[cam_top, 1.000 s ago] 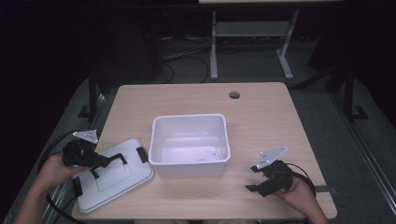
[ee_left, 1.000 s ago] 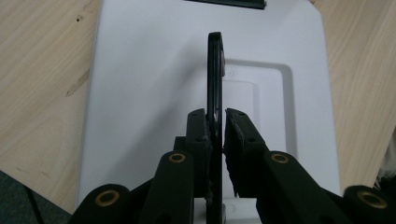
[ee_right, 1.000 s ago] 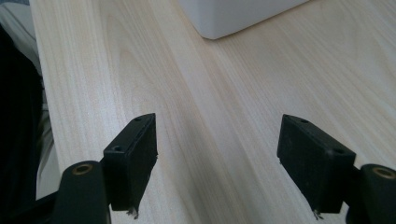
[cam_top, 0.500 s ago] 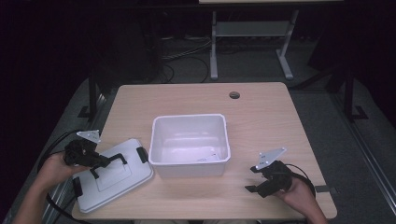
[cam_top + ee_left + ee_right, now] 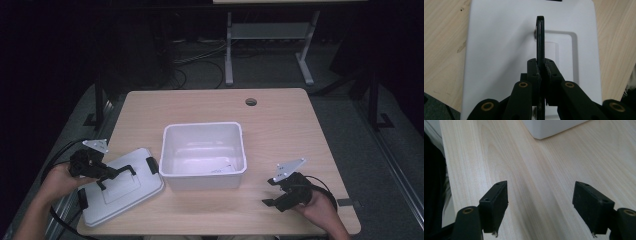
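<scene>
**Left gripper pinches the lid's handle; right gripper waits open on the desk**

A pale wooden desk carries a white rectangular plastic bin, open at the top and apparently empty, standing near its middle. A flat white plastic lid with black clips lies on the desk to the left of the bin, its near corner just beside the bin's wall.

The left gripper reaches over the lid from the left side. Its fingers have just been closing and now press on the thin black handle, which stands up on edge between them. The handle's long axis runs straight ahead from the fingers, in line with them. The bin lies beyond the fingers, toward the right, so the lid would likely need to be lifted and carried that way to cover it. The left hand is by far the nearer to the lid.

The right gripper rests low over bare desk right of the bin. Its fingers stand wide apart and hold nothing. A corner of the bin lies ahead of them, well apart.
</scene>
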### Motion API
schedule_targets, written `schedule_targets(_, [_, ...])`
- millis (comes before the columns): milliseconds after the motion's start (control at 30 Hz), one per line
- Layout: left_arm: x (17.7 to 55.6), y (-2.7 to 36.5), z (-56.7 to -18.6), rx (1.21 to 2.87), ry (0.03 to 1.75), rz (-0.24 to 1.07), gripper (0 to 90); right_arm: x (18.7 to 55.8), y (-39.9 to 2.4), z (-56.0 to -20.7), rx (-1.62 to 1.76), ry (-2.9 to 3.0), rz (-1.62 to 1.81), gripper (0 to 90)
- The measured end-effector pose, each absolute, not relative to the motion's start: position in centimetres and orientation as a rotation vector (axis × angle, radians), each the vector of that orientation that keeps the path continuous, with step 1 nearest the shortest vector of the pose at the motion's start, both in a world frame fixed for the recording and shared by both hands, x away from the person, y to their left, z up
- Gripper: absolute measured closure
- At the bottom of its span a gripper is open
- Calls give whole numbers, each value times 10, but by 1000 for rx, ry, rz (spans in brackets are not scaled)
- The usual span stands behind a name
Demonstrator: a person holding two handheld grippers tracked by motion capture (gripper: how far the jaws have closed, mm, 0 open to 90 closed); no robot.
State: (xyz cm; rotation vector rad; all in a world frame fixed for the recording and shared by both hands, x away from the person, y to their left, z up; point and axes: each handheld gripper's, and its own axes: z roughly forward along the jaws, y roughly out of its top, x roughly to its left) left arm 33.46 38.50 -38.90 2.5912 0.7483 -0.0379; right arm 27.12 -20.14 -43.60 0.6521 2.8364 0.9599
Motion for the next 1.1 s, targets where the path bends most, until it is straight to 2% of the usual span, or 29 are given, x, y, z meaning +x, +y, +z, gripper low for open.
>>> schedule_targets(633, [329,389,-385,2563,728,-23,844,271,-200,-438,664,2840,958,281])
schedule_targets(1100, [320,408,-369,2544,748,6,845,271,-200,-440,675,2838,950,268])
